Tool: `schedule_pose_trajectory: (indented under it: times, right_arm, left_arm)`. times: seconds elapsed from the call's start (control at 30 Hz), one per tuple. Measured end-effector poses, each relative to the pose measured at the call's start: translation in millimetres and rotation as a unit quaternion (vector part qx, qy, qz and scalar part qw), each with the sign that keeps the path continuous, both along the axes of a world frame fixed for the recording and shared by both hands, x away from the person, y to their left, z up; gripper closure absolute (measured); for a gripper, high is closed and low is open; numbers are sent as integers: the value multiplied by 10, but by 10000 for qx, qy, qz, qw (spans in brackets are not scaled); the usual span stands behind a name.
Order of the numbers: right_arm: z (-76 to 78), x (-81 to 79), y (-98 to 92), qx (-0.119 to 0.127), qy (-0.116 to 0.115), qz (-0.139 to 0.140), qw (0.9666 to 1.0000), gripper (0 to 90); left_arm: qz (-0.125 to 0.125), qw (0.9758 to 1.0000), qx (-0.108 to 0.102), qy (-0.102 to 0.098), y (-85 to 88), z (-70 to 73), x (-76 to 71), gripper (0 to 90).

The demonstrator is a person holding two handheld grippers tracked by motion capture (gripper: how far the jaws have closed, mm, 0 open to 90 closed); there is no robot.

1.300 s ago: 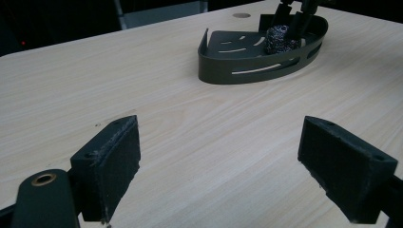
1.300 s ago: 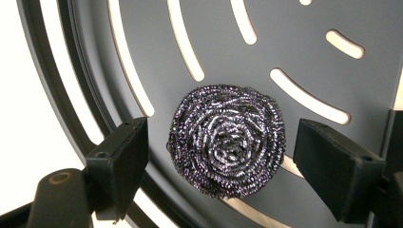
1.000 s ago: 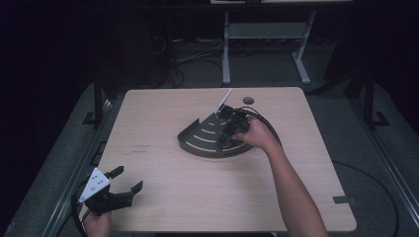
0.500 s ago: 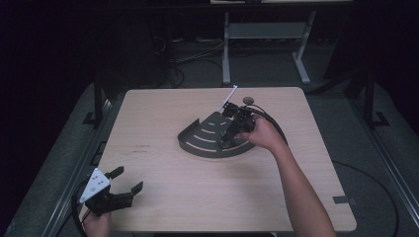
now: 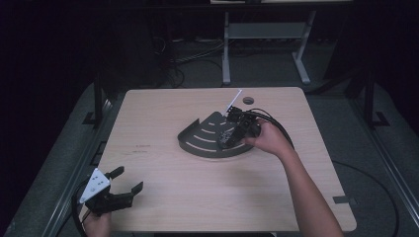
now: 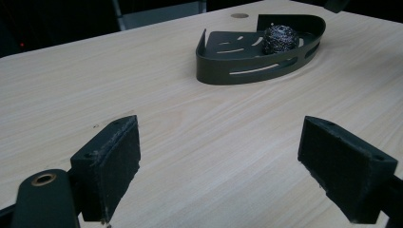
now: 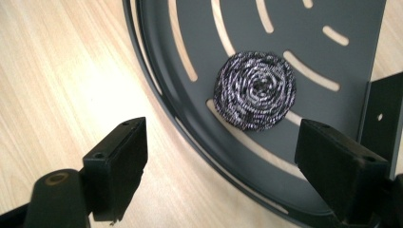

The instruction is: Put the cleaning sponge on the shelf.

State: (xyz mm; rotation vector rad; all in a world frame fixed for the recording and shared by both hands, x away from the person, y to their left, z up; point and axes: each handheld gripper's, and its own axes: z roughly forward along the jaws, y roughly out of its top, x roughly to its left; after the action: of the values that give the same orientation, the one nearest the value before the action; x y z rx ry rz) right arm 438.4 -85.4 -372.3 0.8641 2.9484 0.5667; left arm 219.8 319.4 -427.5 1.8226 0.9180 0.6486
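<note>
— Looking for print first: can you read any brand or label on the dark grey quarter-round slotted metal tray (image 5: 205, 140)?

— No lettering legible on it in any view. The tray's upright corner plate shows a small hole in the right gripper view, nothing written. The left gripper (image 5: 117, 190) carries a grey three-cornered plate with dark dots, too small to read.

— Where is the coiled steel-wire scouring ball (image 7: 254, 90)?

— Inside the tray, resting on its slotted floor near the straight wall, away from the curved rim. The right gripper (image 7: 223, 161) hangs just above the tray with its jaws spread wide and nothing between them; the ball lies ahead of the gap, untouched.

— And the other one?

— Well apart from the tray, at the near-left corner of the pale wooden table (image 5: 163, 113), jaws likewise spread and empty.

— Room to move?

— Bare tabletop lies all around the tray's curved side. Behind the tray sits a round cable hole (image 5: 248, 100) near the table's far edge, and a thin white strip (image 5: 233, 103) slants up just beside the tray's back corner.

— What differs between views?

— The left gripper view shows the tray from the side, its curved wall cut with long slots and the ball (image 6: 281, 39) standing above the rim. The high view has the person's hand (image 5: 269, 139) and gripper covering the ball's spot.
</note>
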Motion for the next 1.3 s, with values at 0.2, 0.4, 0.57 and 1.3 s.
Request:
schedule_pose_trajectory:
  times: [0.2, 0.4, 0.57, 1.3]
  right_arm:
    - [-11, -111, -93, 44, -29, 2, 10000, 175]
    - [-10, -201, -212, 116, -20, -27, 9999, 175]
    - [-30, -262, -275, 139, -4, -40, 9999, 175]
    - [-244, -541, -638, 105, 70, -248, 9996, 172]
  left_arm:
    - [-12, 10000, 16, 9, -14, -4, 3, 135]
    - [-27, 10000, 5, 13, -16, -4, 1, 135]
    - [-24, 10000, 1, 12, -13, -5, 3, 135]
    - [-37, 10000, 52, 23, -34, -14, 2, 135]
